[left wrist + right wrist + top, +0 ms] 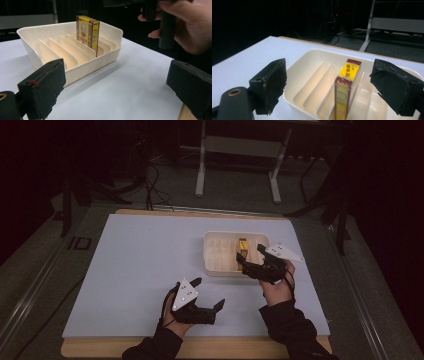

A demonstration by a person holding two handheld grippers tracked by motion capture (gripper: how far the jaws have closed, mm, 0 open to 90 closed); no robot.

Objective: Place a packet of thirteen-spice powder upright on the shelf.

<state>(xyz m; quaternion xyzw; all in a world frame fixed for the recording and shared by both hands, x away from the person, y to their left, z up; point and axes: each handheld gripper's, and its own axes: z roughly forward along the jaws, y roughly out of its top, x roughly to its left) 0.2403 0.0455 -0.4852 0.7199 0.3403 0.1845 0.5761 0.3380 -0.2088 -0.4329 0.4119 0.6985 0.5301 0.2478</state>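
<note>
A cream tray (207, 255) with several divider slots sits right of the mat's centre. A yellow and red box (243, 245) stands upright in one slot toward the tray's right side. My right gripper (250, 254) hovers open over the tray's near right corner. In the right gripper view the box (344, 85) stands between the spread jaws of that gripper (330, 76), untouched. My left gripper (208, 292) rests open and holds nothing on the mat in front of the tray. Its own view faces the tray (100, 62), the box (87, 33) and the person's right hand (185, 25).
A pale blue mat (135, 265) covers the wooden table (100, 347). On the dark floor behind stand a metal frame (201, 165) and some cables (150, 185). The mat's left half has open room.
</note>
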